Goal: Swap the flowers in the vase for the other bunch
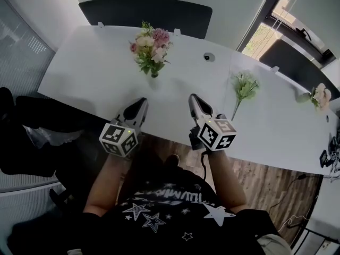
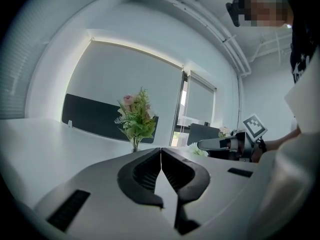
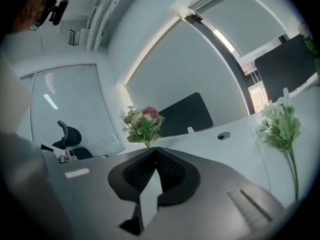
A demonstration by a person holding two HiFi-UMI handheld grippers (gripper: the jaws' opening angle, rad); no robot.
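Note:
A pink and cream bouquet (image 1: 151,48) stands upright in a small clear vase (image 1: 154,74) on the white table (image 1: 95,73); it also shows as the bouquet (image 2: 135,117) in the left gripper view and the bouquet (image 3: 142,124) in the right gripper view. A second bunch, pale green with a long stem (image 1: 243,88), lies flat to the right, seen as the green bunch (image 3: 281,129). My left gripper (image 1: 142,102) and right gripper (image 1: 193,98) hover over the table's near edge, both shut and empty, short of the flowers. The right gripper (image 2: 200,145) shows in the left gripper view.
A round cable port (image 1: 209,57) sits in the table between the two bunches. Another small bouquet (image 1: 320,96) lies at the far right. Dark chairs (image 1: 146,14) stand behind the table. Black gear (image 1: 328,155) sits at the right edge.

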